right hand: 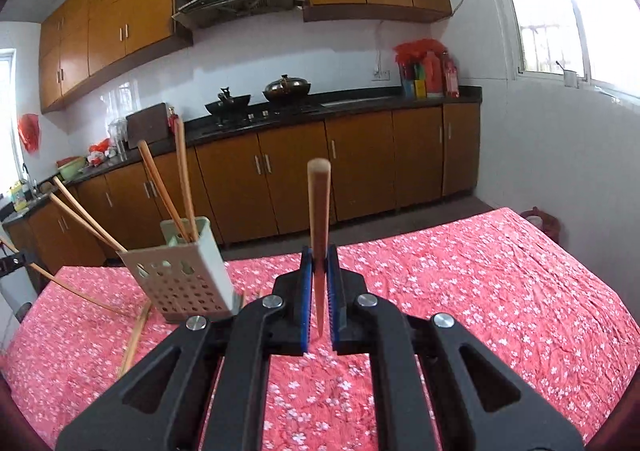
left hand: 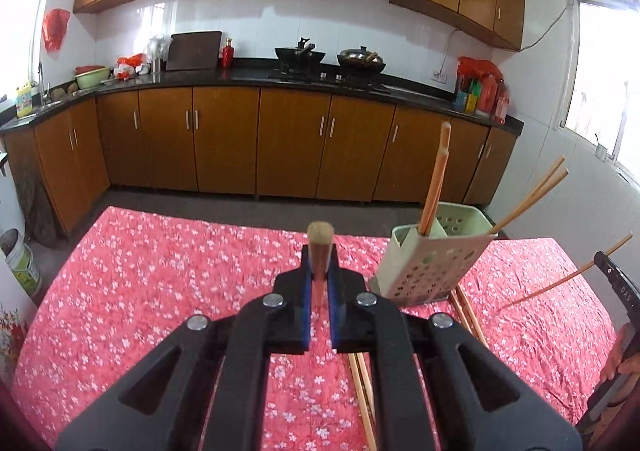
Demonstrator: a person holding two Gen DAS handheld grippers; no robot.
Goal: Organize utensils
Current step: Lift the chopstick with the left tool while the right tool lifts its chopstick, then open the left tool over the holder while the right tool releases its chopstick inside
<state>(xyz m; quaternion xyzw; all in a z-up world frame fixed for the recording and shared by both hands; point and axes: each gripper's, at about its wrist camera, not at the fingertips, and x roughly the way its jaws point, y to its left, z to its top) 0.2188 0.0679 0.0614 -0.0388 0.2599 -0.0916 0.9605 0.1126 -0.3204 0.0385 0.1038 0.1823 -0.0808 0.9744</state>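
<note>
A pale perforated utensil holder stands on the table's red floral cloth, with several wooden chopsticks leaning out of it. My left gripper is shut on one chopstick, held above the cloth to the left of the holder. My right gripper is shut on another chopstick, raised to the right of the holder. Loose chopsticks lie on the cloth near the holder's base. The right gripper's edge and its chopstick show in the left wrist view.
Behind the table runs a dark kitchen counter with brown cabinets, two woks and bottles. A white bucket stands on the floor at the left. A red stool sits past the table's far right corner, under a window.
</note>
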